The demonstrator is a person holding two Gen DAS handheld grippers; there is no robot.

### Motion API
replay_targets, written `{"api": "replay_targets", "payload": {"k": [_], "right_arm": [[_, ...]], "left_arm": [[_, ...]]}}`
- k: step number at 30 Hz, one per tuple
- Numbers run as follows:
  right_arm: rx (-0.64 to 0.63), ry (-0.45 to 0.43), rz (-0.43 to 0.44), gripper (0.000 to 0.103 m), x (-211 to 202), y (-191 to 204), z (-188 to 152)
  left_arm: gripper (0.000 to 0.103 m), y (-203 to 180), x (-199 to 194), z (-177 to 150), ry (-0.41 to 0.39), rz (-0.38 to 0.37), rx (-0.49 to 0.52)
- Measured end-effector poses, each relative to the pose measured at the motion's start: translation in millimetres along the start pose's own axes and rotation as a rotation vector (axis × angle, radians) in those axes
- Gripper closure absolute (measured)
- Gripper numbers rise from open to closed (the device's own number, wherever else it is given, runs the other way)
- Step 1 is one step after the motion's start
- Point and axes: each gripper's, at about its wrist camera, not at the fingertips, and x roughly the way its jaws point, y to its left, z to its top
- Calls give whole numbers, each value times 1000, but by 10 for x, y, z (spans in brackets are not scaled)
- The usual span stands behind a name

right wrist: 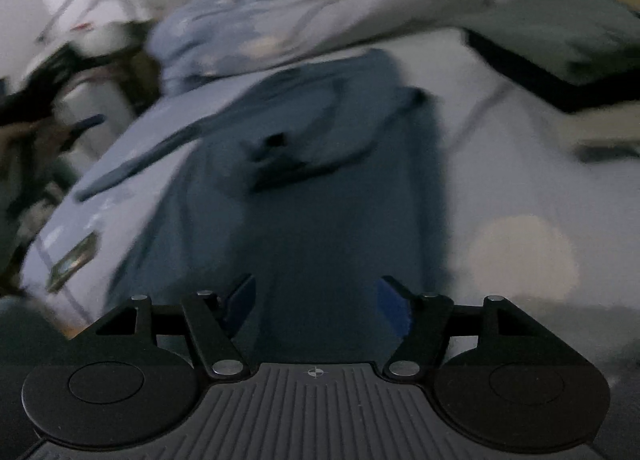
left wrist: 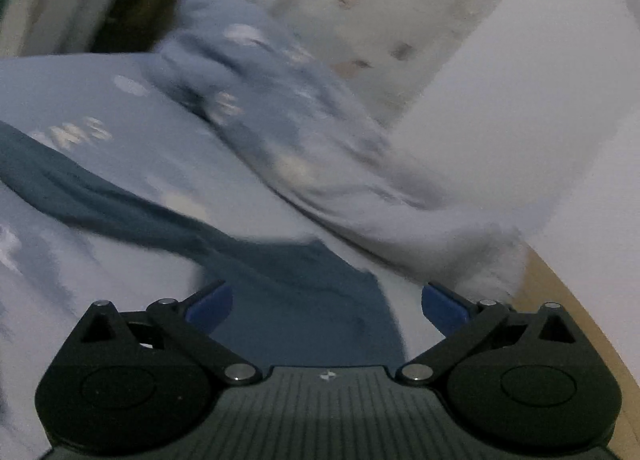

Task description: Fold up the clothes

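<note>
A dark teal garment point(right wrist: 304, 188) lies spread on a pale bed sheet point(right wrist: 480, 164), with a dark fold or collar near its middle. In the left wrist view the same teal garment point(left wrist: 304, 300) runs as a band from the left edge down to the gripper. My left gripper point(left wrist: 326, 306) hovers above it, open wide, with nothing between its blue pads point(left wrist: 210, 306). My right gripper point(right wrist: 316, 306) is open over the garment's near part, its pads clear of the cloth. Both views are blurred by motion.
A crumpled light blue patterned cloth point(left wrist: 256, 100) is heaped on the bed behind the garment, also seen as a blue heap point(right wrist: 240, 32). A printed pale fabric point(left wrist: 384, 8) stands behind. A wooden edge point(left wrist: 568, 300) shows at right. A dark flat object point(right wrist: 568, 56) lies at the upper right.
</note>
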Motion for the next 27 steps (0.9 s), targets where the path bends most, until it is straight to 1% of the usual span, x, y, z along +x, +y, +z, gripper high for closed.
{"api": "replay_targets", "payload": {"k": [2, 3, 5, 7, 10, 13, 14, 15, 17, 19, 21, 25, 26, 27], "right_arm": [[25, -11, -44, 32, -5, -98, -5], [8, -14, -67, 33, 4, -114, 0], [-44, -24, -101, 33, 23, -81, -1], [-109, -39, -108, 33, 41, 30, 37], [-214, -68, -92, 33, 134, 254, 164], [-310, -106, -66, 33, 376, 520, 405], [-316, -114, -42, 33, 465, 589, 501], [-291, -112, -1, 33, 581, 630, 620], [-195, -103, 81, 34, 822, 643, 863], [-176, -94, 109, 35, 1158, 682, 1059], [-191, -71, 99, 38, 1485, 745, 1197], [-225, -13, 79, 40, 2095, 891, 1364], [-235, 5, 78, 42, 2216, 928, 1375], [-247, 24, 76, 51, 2315, 962, 1370]], "left_arm": [[0, -152, 126, -237, -7, 6, 102], [0, -170, 206, -331, -14, 17, 135], [0, -118, 367, -463, -26, 44, 157], [0, 51, 504, -482, -41, 81, 123], [0, 285, 651, -418, -75, 195, 40], [0, 451, 821, -370, -38, 271, -49], [0, 474, 881, -368, -21, 285, -68], [0, 491, 937, -367, 0, 303, -80], [0, 521, 1042, -368, 47, 343, -98], [0, 553, 1084, -374, 73, 354, -127], [0, 595, 1081, -380, 86, 354, -157], [0, 664, 1060, -342, 81, 363, -169], [0, 678, 1063, -341, 80, 365, -175], [0, 700, 1060, -340, 81, 369, -183]]}}
